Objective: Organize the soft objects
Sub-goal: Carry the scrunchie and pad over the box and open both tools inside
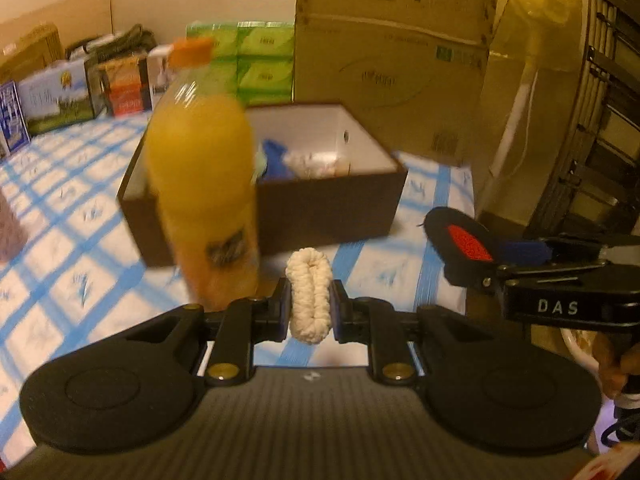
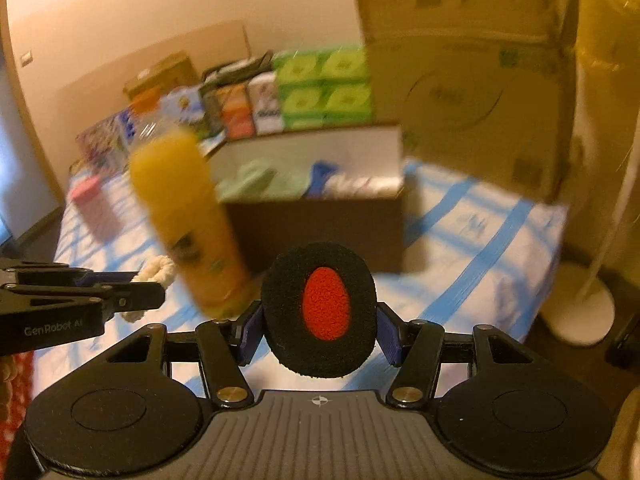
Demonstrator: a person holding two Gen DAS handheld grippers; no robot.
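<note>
My left gripper (image 1: 310, 300) is shut on a cream knitted scrunchie (image 1: 309, 294), held above the blue-checked cloth. It also shows at the left of the right wrist view (image 2: 154, 276). My right gripper (image 2: 320, 326) is shut on a black foam ear pad with a red centre (image 2: 322, 310), seen from the side in the left wrist view (image 1: 460, 240). A dark brown open box with a white inside (image 1: 332, 208) stands ahead and holds green, blue and white soft items (image 2: 260, 184). Both grippers are in front of the box.
An orange juice bottle (image 1: 204, 184) stands upright just left of the box front, close to my left gripper. A large cardboard box (image 1: 392, 60) stands behind. Green packs and small cartons (image 1: 256, 60) line the back. A white fan stand (image 2: 580, 304) is at the right, off the table.
</note>
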